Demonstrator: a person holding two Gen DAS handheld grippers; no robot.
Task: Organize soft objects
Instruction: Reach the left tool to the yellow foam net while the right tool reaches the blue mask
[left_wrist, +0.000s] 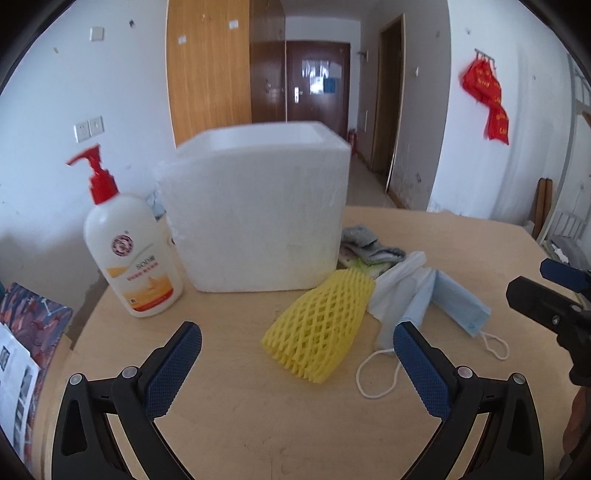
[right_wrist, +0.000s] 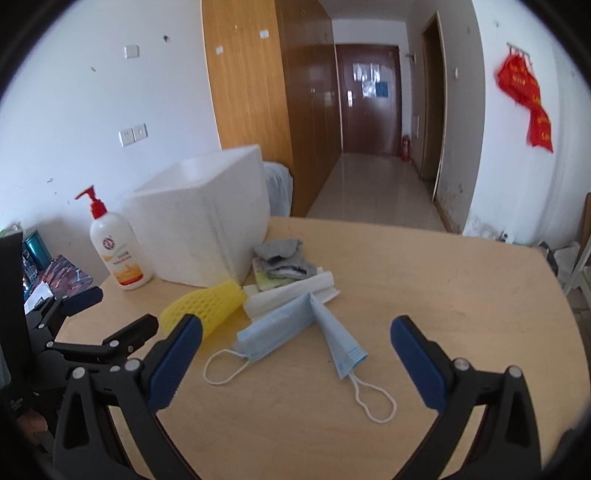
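L claw (left_wrist: 297, 345) open, yellow foam net (left_wrist: 318, 325) btwn tips, untouched.

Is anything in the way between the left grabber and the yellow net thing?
No. The left gripper is open, and only bare table shows between its fingers and the yellow foam net. The blue mask lies off to the right.

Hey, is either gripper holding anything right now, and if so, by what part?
Nothing is held. The left gripper and right gripper are both open above the table, with the yellow foam net and blue face mask lying loose.
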